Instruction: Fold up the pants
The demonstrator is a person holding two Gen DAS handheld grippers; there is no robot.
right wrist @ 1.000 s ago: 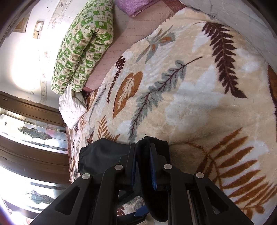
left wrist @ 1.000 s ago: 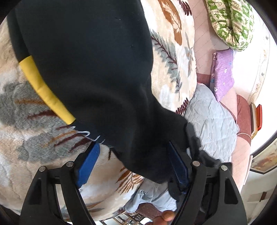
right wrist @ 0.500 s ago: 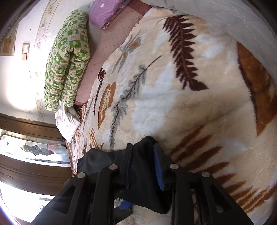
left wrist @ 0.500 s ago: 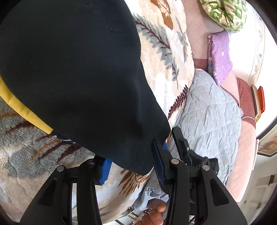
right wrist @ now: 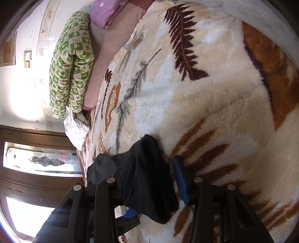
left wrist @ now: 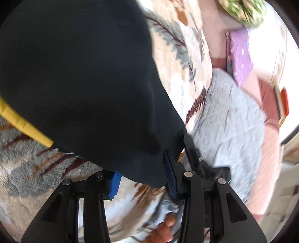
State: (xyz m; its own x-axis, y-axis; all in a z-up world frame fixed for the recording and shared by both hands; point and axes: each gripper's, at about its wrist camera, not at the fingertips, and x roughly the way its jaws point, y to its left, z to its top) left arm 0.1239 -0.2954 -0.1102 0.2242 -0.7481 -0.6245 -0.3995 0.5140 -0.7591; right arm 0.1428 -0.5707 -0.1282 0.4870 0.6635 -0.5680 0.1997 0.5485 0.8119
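Black pants (left wrist: 84,74) with a yellow stripe (left wrist: 22,123) lie on the leaf-patterned blanket (left wrist: 177,46) and fill the upper left of the left wrist view. My left gripper (left wrist: 141,164) is closing, with a corner of the pants hanging between its blue pads; the cloth drapes over the left pad and still looks slack. In the right wrist view another fold of the pants (right wrist: 149,168) rests low on the blanket (right wrist: 205,93). My right gripper (right wrist: 153,158) is opening around it, and a gap shows at the right pad (right wrist: 179,181).
A grey quilt (left wrist: 228,119) lies past the blanket's edge. A purple pillow (right wrist: 106,13), a rolled green-and-white quilt (right wrist: 71,71) and a white cloth (right wrist: 76,129) sit at the far side by the wall. A person's fingers (left wrist: 164,226) show below the left gripper.
The left jaws have narrowed around the pants corner. The right jaws, pinched on the black fold before, have spread apart, and that gripper has sunk toward the blanket.
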